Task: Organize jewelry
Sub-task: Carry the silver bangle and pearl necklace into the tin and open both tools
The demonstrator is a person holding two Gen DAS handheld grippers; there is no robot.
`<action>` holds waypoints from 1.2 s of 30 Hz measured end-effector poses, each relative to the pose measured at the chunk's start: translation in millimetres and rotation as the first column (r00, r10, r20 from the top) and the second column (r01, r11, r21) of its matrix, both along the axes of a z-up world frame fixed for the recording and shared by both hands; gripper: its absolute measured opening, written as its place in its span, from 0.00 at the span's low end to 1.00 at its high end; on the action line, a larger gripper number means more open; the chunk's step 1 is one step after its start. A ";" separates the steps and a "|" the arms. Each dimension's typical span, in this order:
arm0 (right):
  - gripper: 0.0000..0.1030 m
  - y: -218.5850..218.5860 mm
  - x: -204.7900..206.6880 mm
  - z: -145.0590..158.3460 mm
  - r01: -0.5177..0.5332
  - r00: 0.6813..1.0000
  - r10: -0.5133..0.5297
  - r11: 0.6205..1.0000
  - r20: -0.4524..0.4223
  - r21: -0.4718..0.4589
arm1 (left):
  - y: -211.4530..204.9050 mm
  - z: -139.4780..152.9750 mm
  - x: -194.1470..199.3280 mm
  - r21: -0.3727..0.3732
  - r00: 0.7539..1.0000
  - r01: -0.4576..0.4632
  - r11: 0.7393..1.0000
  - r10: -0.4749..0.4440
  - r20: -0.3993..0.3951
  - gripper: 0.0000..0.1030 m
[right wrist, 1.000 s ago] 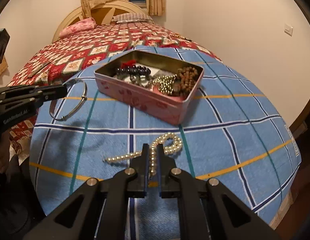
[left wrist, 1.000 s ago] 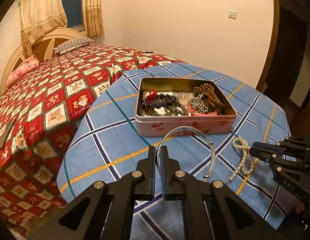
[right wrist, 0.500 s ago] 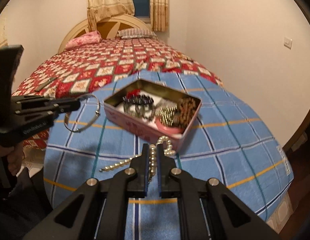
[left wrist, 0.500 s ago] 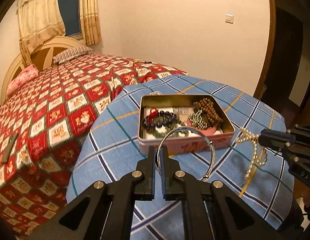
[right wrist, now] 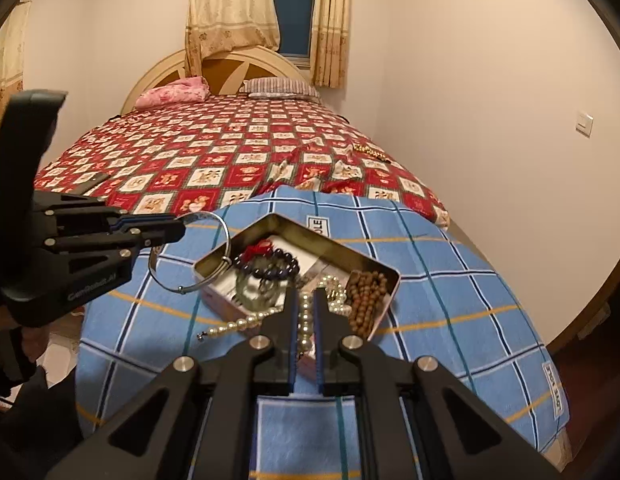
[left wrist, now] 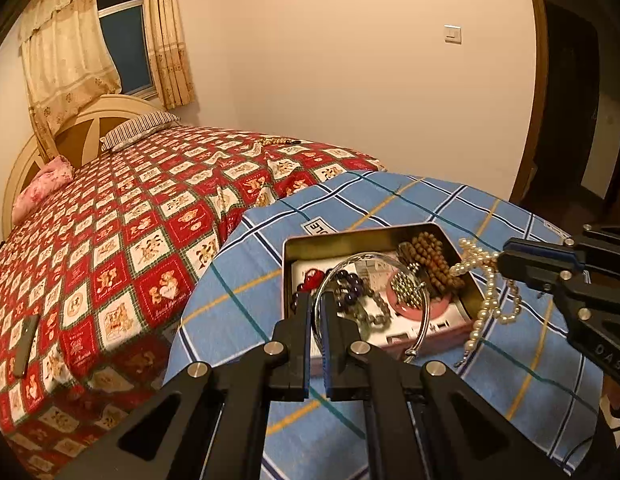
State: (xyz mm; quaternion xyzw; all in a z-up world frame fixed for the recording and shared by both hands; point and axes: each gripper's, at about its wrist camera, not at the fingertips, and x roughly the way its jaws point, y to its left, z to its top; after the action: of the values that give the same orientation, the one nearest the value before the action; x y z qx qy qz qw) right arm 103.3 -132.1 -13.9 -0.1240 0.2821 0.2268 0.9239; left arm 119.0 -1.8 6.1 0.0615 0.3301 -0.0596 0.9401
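Note:
My left gripper [left wrist: 318, 300] is shut on a silver bangle [left wrist: 424, 312] and holds it in the air over the open pink tin [left wrist: 350, 236]. The bangle also shows in the right wrist view [right wrist: 226, 236], by the tin's near corner [right wrist: 218, 292]. My right gripper [right wrist: 306, 296] is shut on a pearl necklace [right wrist: 234, 325], which hangs at the tin's right side in the left wrist view [left wrist: 488, 300]. The tin holds dark bead bracelets [left wrist: 350, 292], a metal bead bracelet [left wrist: 406, 288] and brown wooden beads [left wrist: 430, 252].
The tin stands on a round table with a blue plaid cloth [left wrist: 246, 276]. A bed with a red patterned quilt [left wrist: 130, 220] lies just behind it. A beaded string [right wrist: 370, 152] lies on the bed. A dark doorway [left wrist: 570, 100] is at the right.
Both grippers have risen off the cloth and moved toward the tin, carrying the bangle and the pearl necklace. The necklace has left the table and now hangs.

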 end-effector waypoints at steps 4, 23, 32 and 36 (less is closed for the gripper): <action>0.08 4.6 18.9 -2.6 0.004 1.000 -0.004 1.000 0.006 -0.007 | -2.2 -1.9 17.6 0.016 1.000 -0.006 1.000 0.006 -0.008 0.03; 0.08 9.6 69.3 -19.8 0.019 1.000 -0.020 0.999 -0.004 -0.041 | -20.9 -29.5 67.9 0.041 0.997 0.015 0.999 -0.012 -0.078 0.05; 0.32 -2.7 79.3 -39.6 0.079 0.996 -0.081 0.995 -0.048 -0.055 | -20.4 -34.7 62.0 0.037 0.997 -0.018 0.999 0.020 -0.078 0.59; 0.42 -12.3 73.1 -34.4 0.107 0.993 -0.109 0.993 -0.045 -0.048 | -14.9 -23.6 52.0 0.014 0.998 -0.026 1.000 0.027 -0.050 0.61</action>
State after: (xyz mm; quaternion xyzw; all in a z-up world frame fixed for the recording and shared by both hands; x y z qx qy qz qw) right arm 176.4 -144.4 -48.3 -0.1243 0.3153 0.1727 0.9248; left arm 170.9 -16.7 -17.5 0.0619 0.3549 -0.0463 0.9317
